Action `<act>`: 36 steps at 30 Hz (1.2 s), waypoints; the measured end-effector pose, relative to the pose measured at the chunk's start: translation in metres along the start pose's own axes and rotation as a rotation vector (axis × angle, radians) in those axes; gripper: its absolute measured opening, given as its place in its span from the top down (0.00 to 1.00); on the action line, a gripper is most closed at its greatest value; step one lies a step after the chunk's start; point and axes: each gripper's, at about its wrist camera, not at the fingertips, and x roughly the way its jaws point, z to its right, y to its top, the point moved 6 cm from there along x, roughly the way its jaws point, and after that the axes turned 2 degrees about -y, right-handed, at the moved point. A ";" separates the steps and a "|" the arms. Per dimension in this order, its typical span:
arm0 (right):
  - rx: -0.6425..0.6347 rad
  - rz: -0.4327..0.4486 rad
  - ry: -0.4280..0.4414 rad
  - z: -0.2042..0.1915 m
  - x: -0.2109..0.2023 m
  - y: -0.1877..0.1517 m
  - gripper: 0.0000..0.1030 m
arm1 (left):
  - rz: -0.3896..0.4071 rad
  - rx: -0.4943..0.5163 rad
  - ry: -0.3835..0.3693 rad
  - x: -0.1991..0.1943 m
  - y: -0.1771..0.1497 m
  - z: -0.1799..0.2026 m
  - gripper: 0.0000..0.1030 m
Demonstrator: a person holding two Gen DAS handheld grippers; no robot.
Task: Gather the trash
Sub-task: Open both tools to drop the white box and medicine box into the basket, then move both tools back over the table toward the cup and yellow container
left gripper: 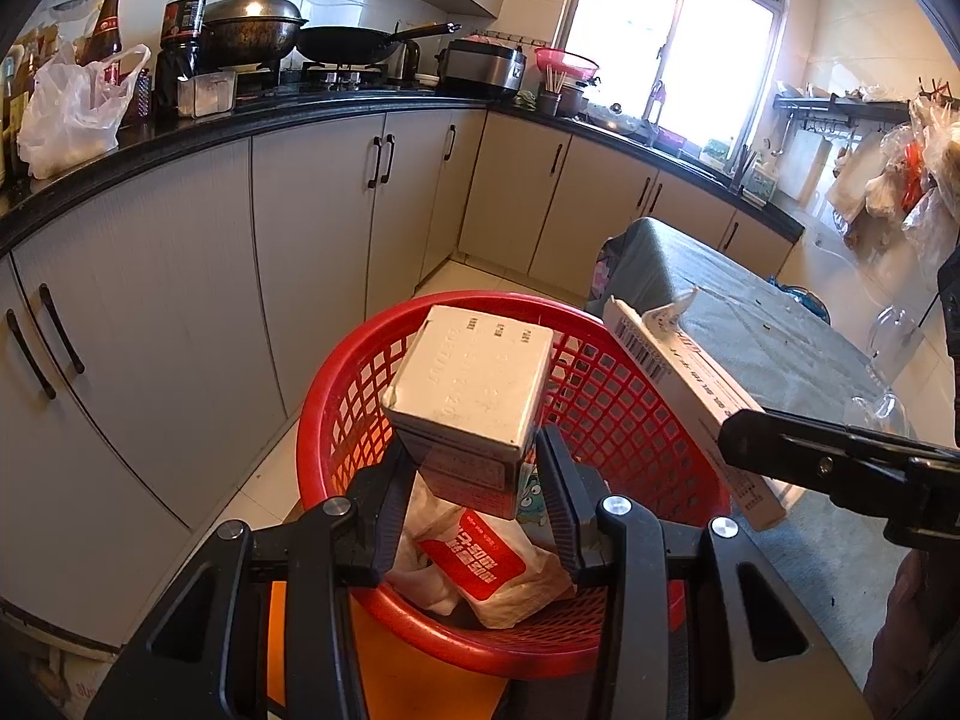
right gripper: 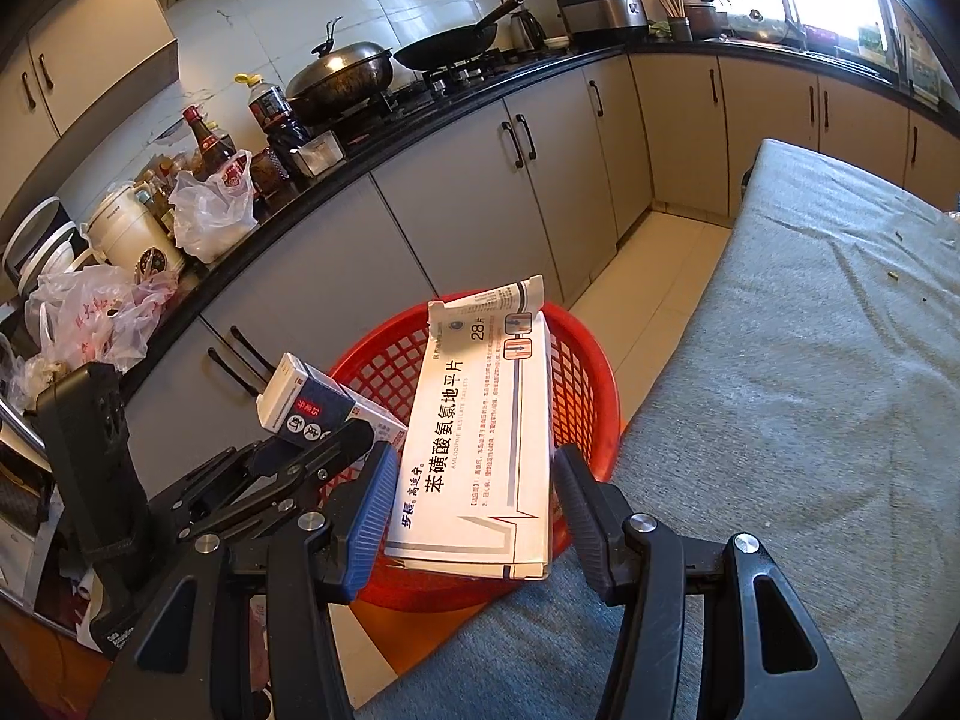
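Note:
A red mesh basket (left gripper: 606,396) stands on the floor beside the table; it also shows in the right wrist view (right gripper: 576,372). Crumpled wrappers (left gripper: 486,564) lie inside it. My left gripper (left gripper: 474,480) is shut on a small white carton (left gripper: 474,384) and holds it over the basket; the carton also shows in the right wrist view (right gripper: 306,408). My right gripper (right gripper: 471,510) is shut on a long flat white medicine box (right gripper: 486,444), held above the basket's rim; the box also shows in the left wrist view (left gripper: 690,396).
A table with a grey-blue cloth (right gripper: 810,360) stands to the right of the basket. Grey cabinets (left gripper: 312,228) under a black counter (left gripper: 180,132) run along the left and back, with pans, bottles and plastic bags on top.

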 end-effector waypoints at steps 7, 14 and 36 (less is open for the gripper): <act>0.013 -0.013 -0.002 -0.001 0.010 0.001 0.43 | -0.003 0.007 -0.006 0.003 -0.002 0.000 0.61; 0.036 -0.023 0.003 0.002 0.018 0.002 0.43 | -0.005 0.004 -0.009 0.005 -0.003 -0.002 0.61; 0.090 0.098 -0.005 0.022 -0.049 0.003 0.43 | 0.036 0.014 -0.028 -0.016 0.006 0.014 0.43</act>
